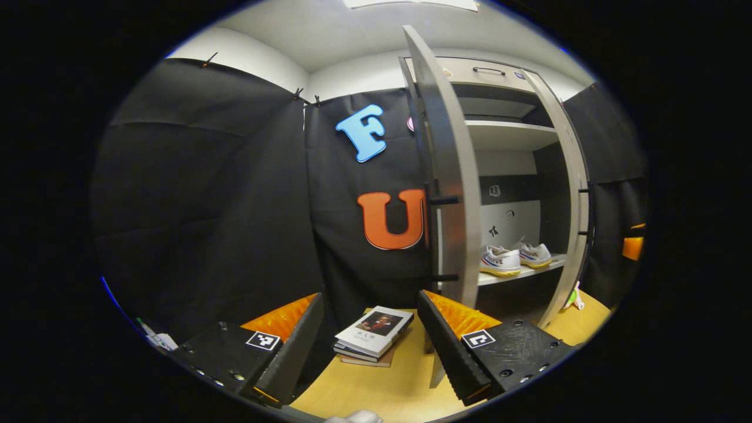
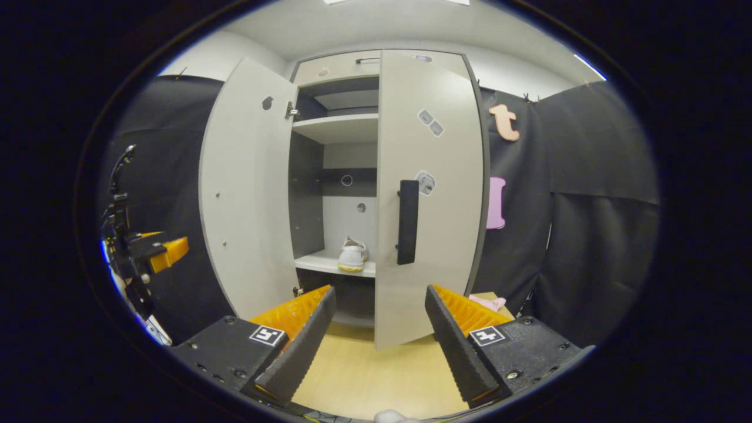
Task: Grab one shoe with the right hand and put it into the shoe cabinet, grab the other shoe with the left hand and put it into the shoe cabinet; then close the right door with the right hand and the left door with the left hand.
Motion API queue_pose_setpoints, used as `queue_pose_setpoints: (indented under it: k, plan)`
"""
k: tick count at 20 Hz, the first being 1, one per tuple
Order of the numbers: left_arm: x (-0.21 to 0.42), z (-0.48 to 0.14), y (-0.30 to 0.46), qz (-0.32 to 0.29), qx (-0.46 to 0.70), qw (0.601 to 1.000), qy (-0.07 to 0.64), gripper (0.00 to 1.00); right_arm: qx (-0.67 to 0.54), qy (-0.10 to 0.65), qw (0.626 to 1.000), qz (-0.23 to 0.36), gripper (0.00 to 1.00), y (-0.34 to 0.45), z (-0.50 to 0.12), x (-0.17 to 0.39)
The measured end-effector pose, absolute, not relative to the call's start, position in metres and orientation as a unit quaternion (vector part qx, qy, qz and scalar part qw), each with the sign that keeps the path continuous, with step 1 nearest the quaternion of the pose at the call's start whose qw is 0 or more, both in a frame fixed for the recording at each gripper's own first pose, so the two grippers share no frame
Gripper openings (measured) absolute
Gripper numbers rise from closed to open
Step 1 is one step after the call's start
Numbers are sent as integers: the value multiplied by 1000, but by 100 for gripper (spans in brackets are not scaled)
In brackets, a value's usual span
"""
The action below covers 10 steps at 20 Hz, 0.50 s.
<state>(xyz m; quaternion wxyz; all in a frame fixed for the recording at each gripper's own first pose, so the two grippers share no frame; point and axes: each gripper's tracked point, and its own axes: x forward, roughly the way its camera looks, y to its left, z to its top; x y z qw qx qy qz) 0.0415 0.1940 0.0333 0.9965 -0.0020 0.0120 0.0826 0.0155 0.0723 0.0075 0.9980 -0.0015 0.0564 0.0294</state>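
The tall grey shoe cabinet [image 1: 505, 132] has both doors open. Two white shoes [image 1: 499, 260] [image 1: 534, 254] sit side by side on its lower shelf [image 1: 517, 273]. The left door [image 1: 449, 176] stands edge-on just ahead of my left gripper [image 1: 370, 296], which is open and holds nothing. In the right gripper view the right door [image 2: 432, 194] with its dark handle [image 2: 408, 222] is swung partway and covers half the opening. One shoe [image 2: 352, 255] shows past it. My right gripper [image 2: 380, 291] is open and empty, a short way in front of that door. The left gripper [image 2: 147, 249] shows at far left.
A small stack of books [image 1: 376, 335] lies on the wooden table [image 1: 364, 388] between my left fingers and the cabinet. A pink object [image 2: 487, 302] rests on the table by the cabinet's right side. Black cloth walls surround the booth.
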Motion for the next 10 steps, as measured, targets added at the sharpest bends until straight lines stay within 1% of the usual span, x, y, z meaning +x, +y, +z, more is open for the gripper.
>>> queue_pose_setpoints:
  k: [5, 6, 7, 10]
  plan:
    - [88, 38, 200, 75, -5, 997, 8, 97, 4, 69, 997, 20, 99, 77, 2, 8]
    - [93, 37, 196, 69, -8, 998, 8, 100, 4, 69, 997, 16, 99, 76, 1, 8]
    - [96, 38, 193, 66, -8, 998, 7, 96, 6, 70, 997, 14, 99, 74, 1, 8]
    - [101, 44, 195, 67, -15, 998, -3, 94, 6, 71, 997, 13, 99, 73, 2, 9]
